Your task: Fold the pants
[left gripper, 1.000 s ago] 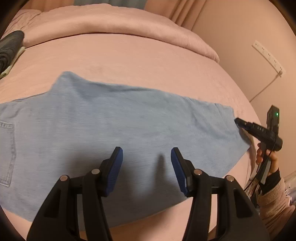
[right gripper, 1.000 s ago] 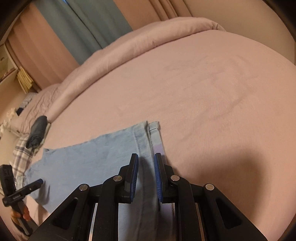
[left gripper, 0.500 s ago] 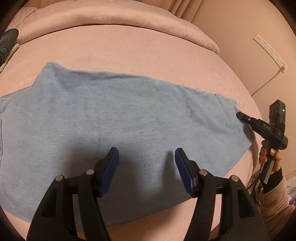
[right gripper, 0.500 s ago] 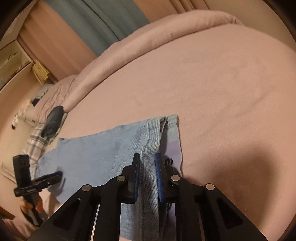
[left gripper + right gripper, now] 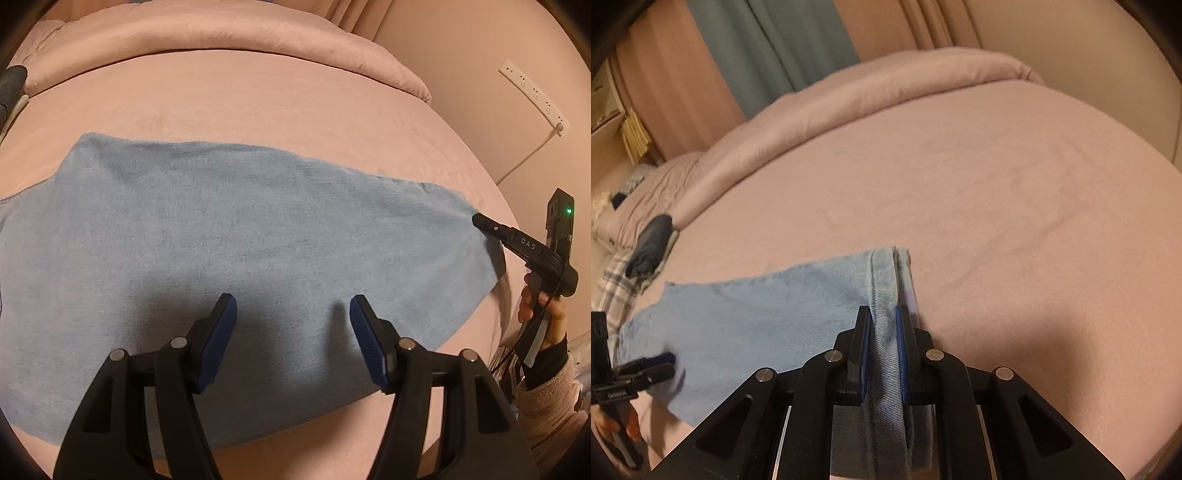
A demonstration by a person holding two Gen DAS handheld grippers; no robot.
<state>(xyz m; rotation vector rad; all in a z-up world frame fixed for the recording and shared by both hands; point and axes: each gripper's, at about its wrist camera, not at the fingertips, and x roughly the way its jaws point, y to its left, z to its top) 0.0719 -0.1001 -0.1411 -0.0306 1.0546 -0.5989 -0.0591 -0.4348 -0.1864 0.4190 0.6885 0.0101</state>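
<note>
— Since a second ago, your right gripper (image 5: 881, 347) has drawn the hem end of the pants (image 5: 236, 258) a little further along the bed (image 5: 1015, 177), and your left gripper (image 5: 290, 317) has drifted rightward over the cloth, so the back pocket has slipped out of its view. Where do things stand for you?

— You tell me. What have I got hold of?

— Your right jaws are nearly closed, pinching the stacked hems of the pants between the blue pads (image 5: 900, 350); the fabric runs straight through them. Your left jaws stand wide open and hold nothing. They hang above the middle of the leg, casting a shadow on it; I cannot tell whether the tips touch the cloth.

— And the pants themselves?

— They lie flat on the pink bed, legs stacked one on the other, reaching from the hems at your right to the waist end, which is out of the left camera's view.

— How do I do this fold well?

— My judgement: keep the right pinch firm so both hem layers travel together. Lower your open left jaws onto the mid-leg to pin the crease line, then carry the hems over it toward the waist. Move low and slowly, so the upper leg does not slide off the lower one, and watch the near edge by the bed's side.
</note>
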